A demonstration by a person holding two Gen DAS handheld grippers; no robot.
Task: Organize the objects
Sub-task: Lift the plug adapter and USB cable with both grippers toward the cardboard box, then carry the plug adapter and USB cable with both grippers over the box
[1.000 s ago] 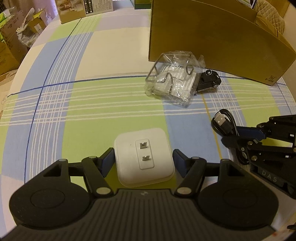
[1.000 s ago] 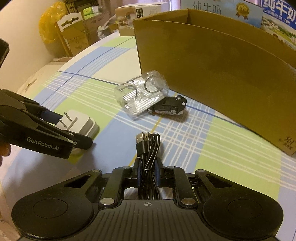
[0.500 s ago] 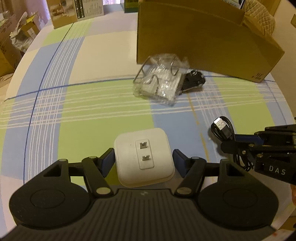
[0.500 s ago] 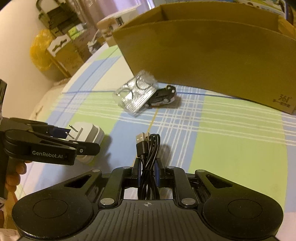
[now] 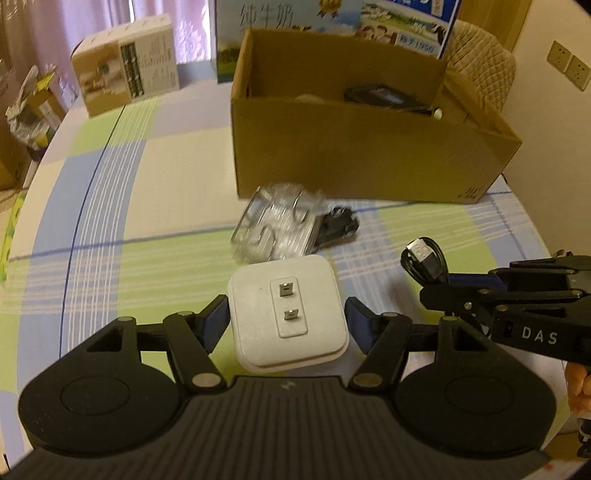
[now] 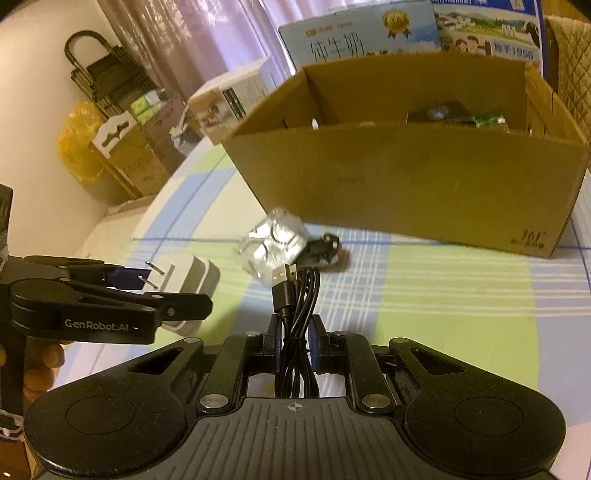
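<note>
My left gripper is shut on a white square charger, prongs facing up, held above the checked tablecloth. In the right wrist view the same charger shows at the left between black fingers. My right gripper is shut on a coiled black USB cable, whose plug also shows in the left wrist view. An open cardboard box stands ahead, with several items inside. A clear plastic packet and a small black toy car lie in front of the box.
A printed carton and a blue milk carton stand behind the box. Bags and boxes crowd the floor to the left of the table. A person's fingers hold the right gripper's handle.
Both grippers have risen with their loads, the right one rolling level. The box's inside has come into view; the packet and car look farther below.
</note>
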